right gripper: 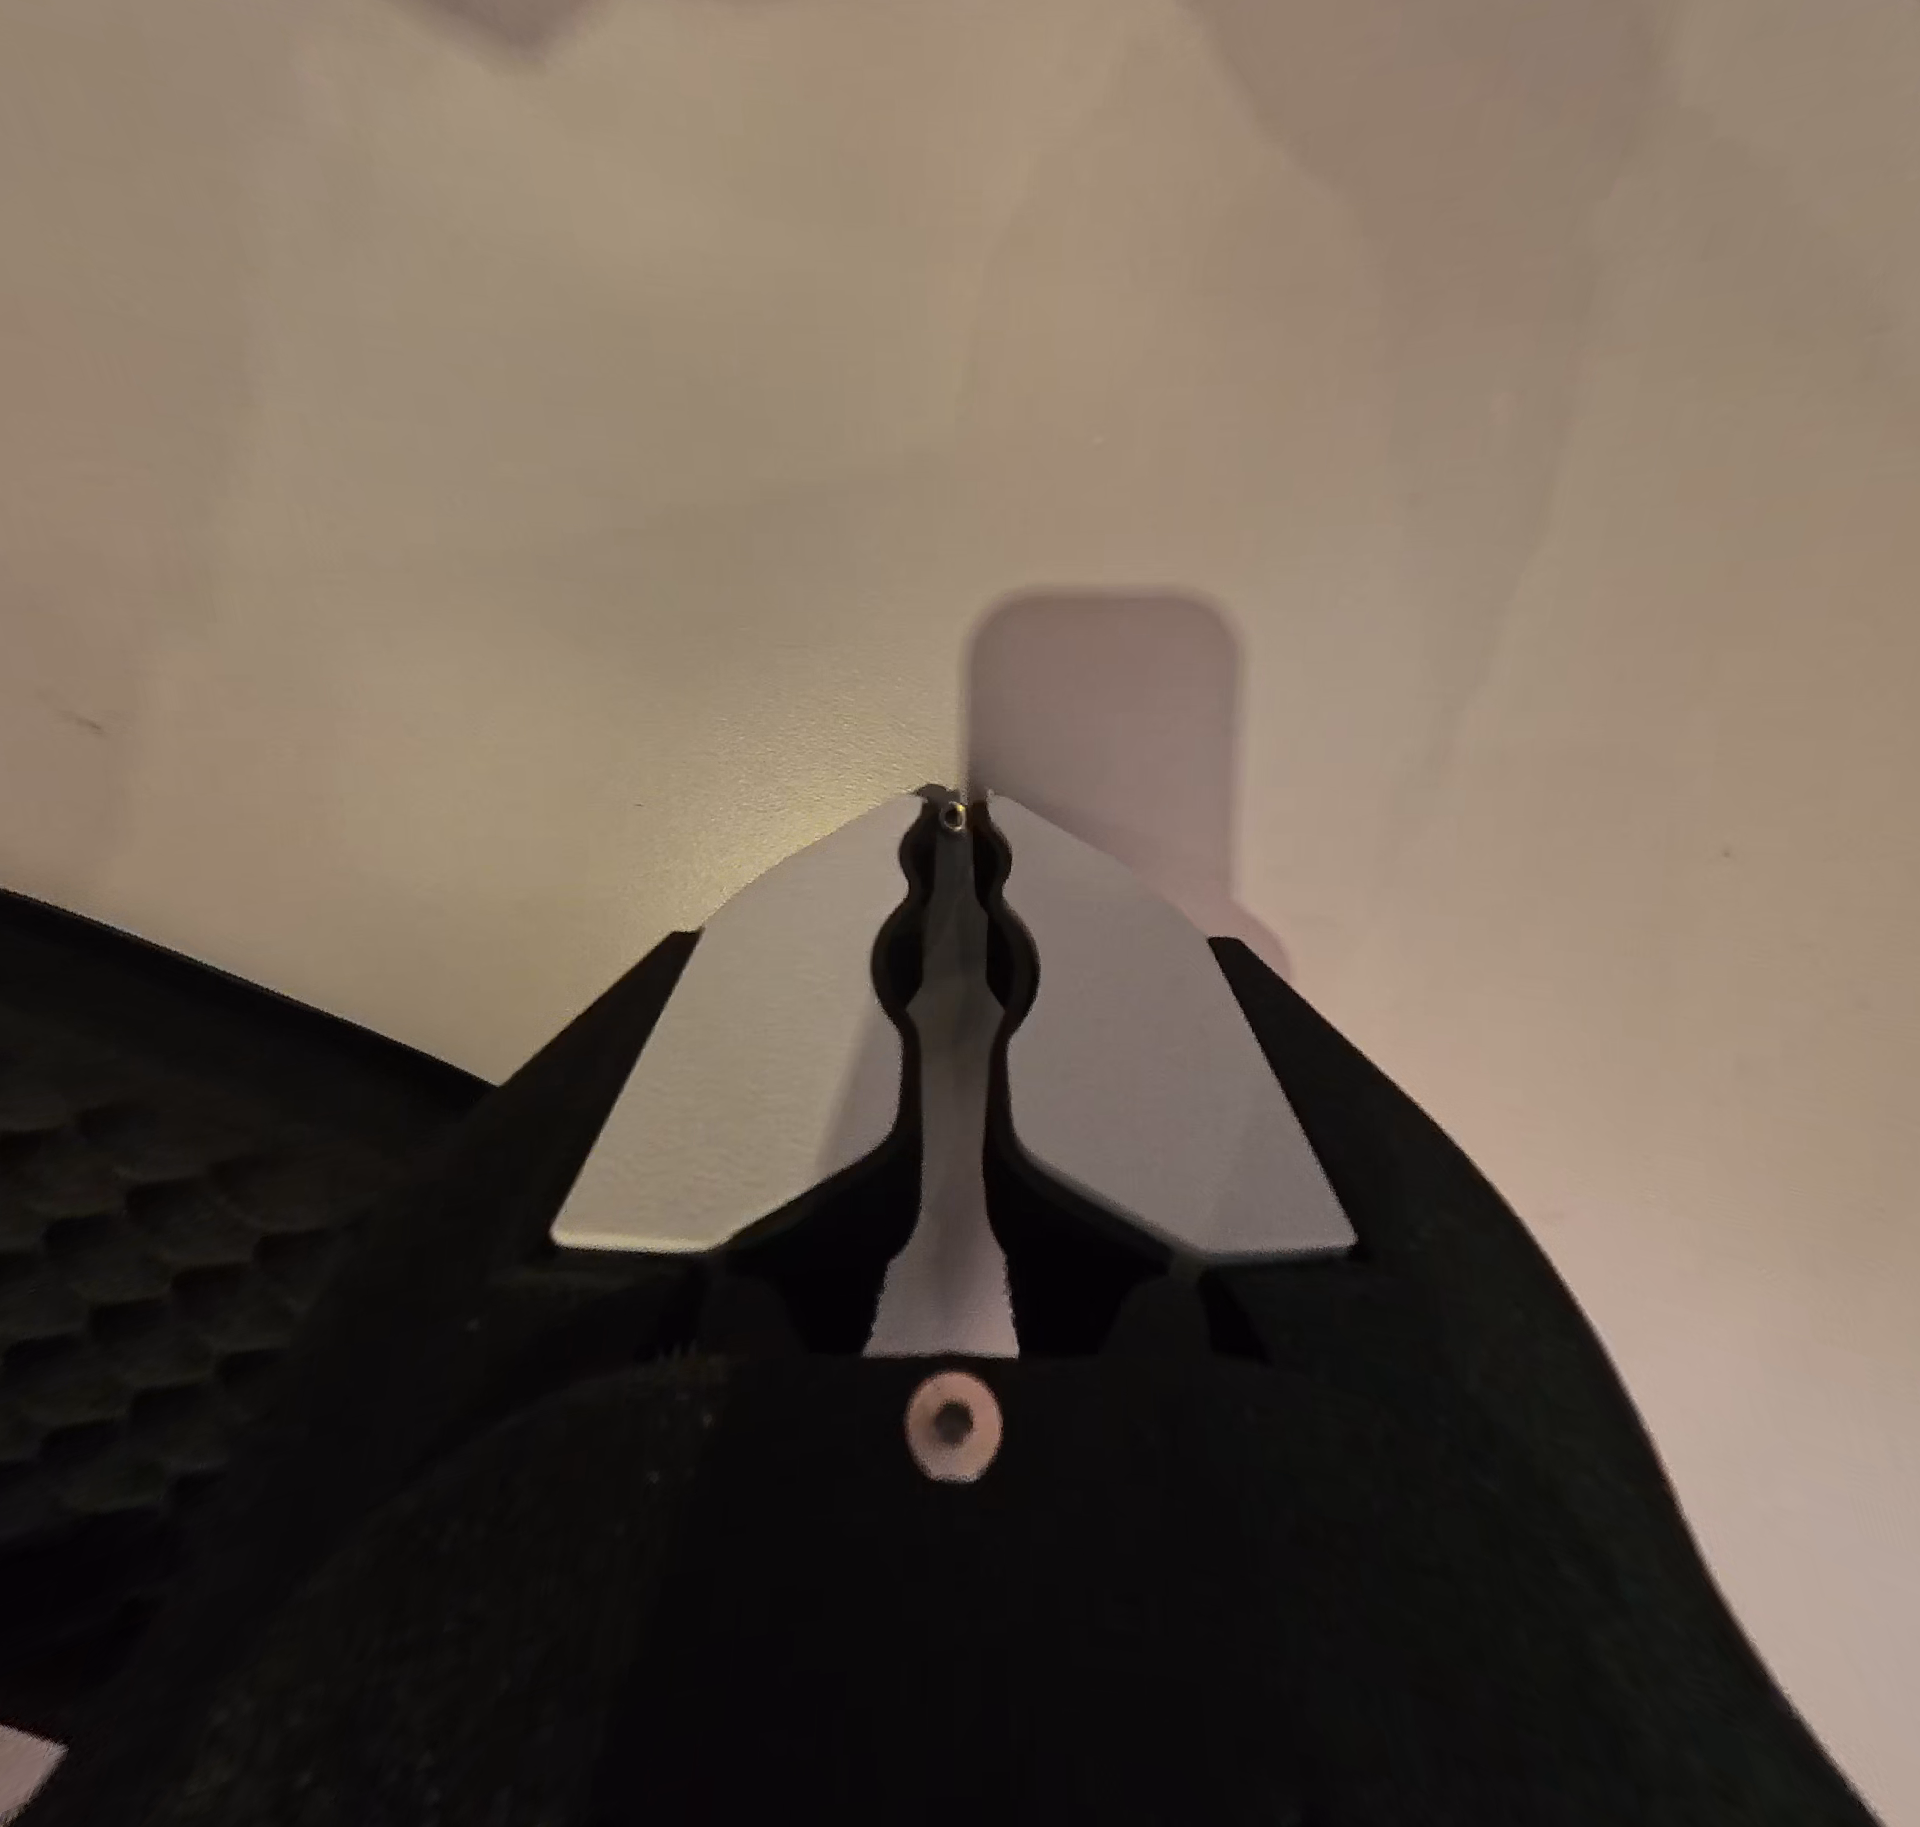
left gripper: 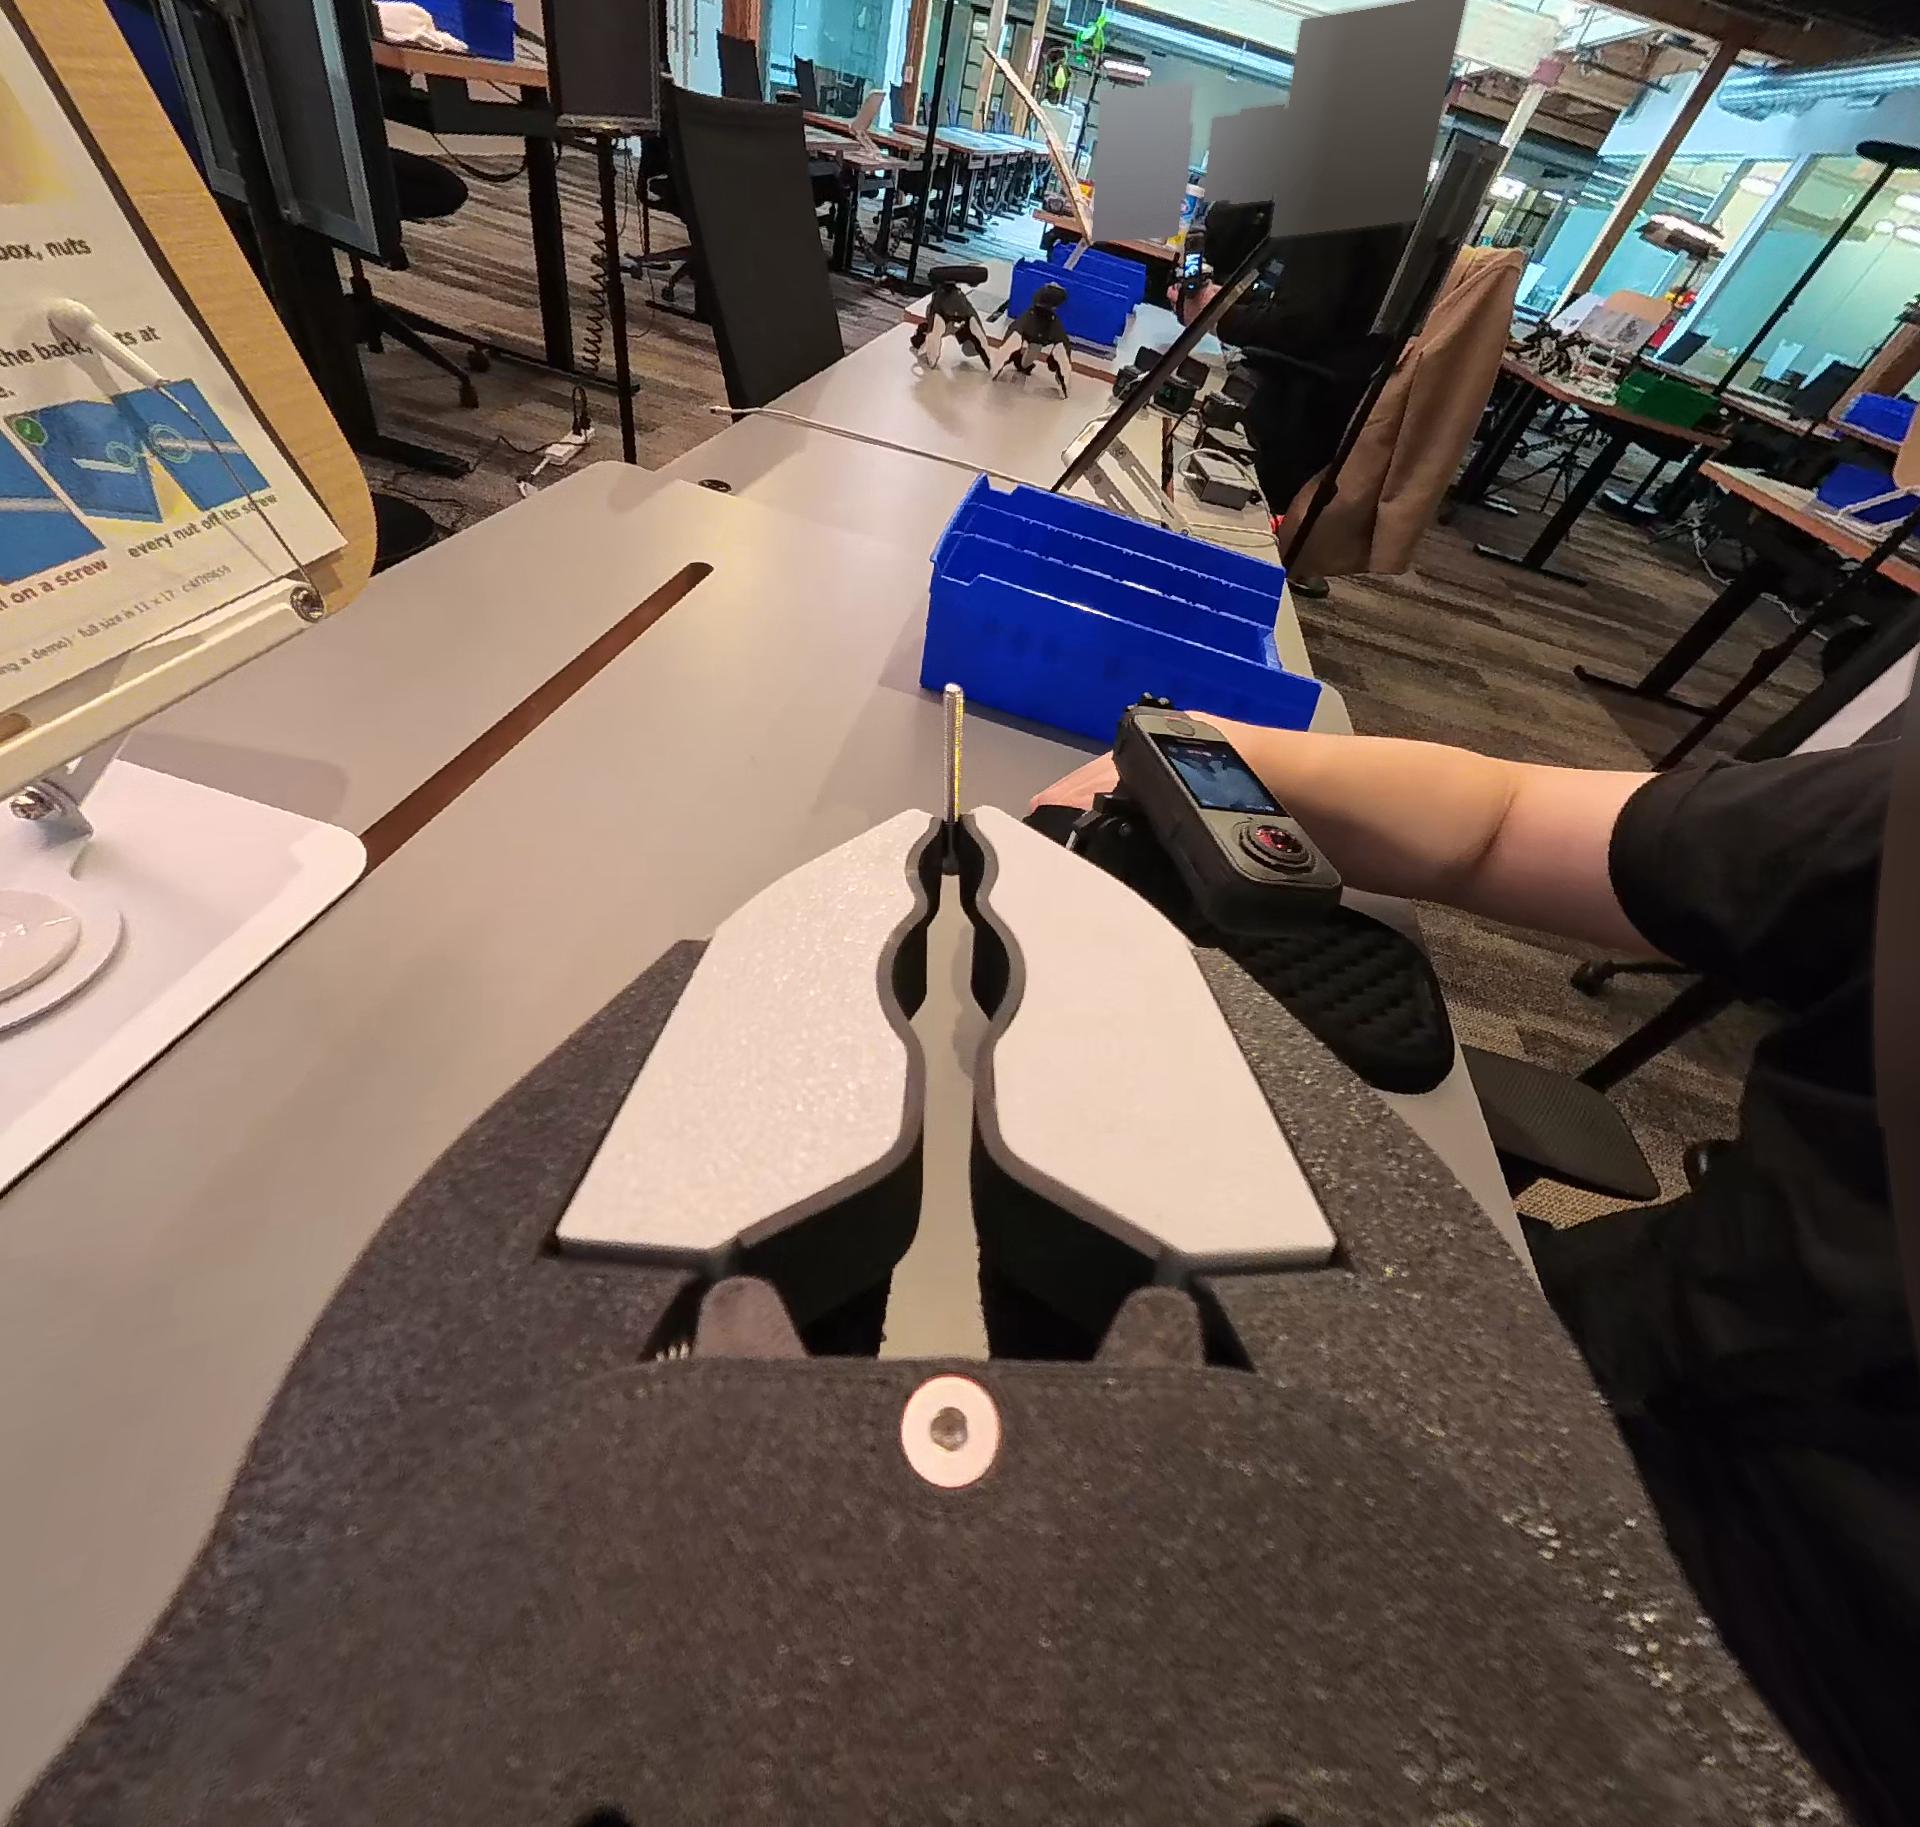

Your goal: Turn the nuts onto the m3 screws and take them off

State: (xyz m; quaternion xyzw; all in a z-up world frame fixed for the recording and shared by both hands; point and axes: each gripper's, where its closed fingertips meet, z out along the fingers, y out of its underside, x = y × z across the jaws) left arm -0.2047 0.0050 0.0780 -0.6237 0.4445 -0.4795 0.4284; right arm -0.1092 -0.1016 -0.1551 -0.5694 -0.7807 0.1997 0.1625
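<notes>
In the left wrist view my left gripper [left gripper: 953, 821] is shut on a long thin silver M3 screw [left gripper: 952, 749] that sticks straight out past the fingertips over the grey table [left gripper: 582, 738]. The right gripper's body with its camera [left gripper: 1226, 821] shows to the right, held by a bare forearm, low over the table. In the right wrist view my right gripper [right gripper: 954, 806] is shut on a tiny metal nut [right gripper: 953, 817] pinched at the very tips, close above a pale surface [right gripper: 520, 427].
Blue plastic bins [left gripper: 1101, 614] stand on the table just beyond the screw. A white stand base [left gripper: 156, 925] with an instruction board [left gripper: 135, 375] sits at the left. A dark slot [left gripper: 540, 707] runs through the tabletop. A pale raised rectangular patch [right gripper: 1101, 717] lies beyond the right fingertips. The grippers' ends are close to 25 cm from one another.
</notes>
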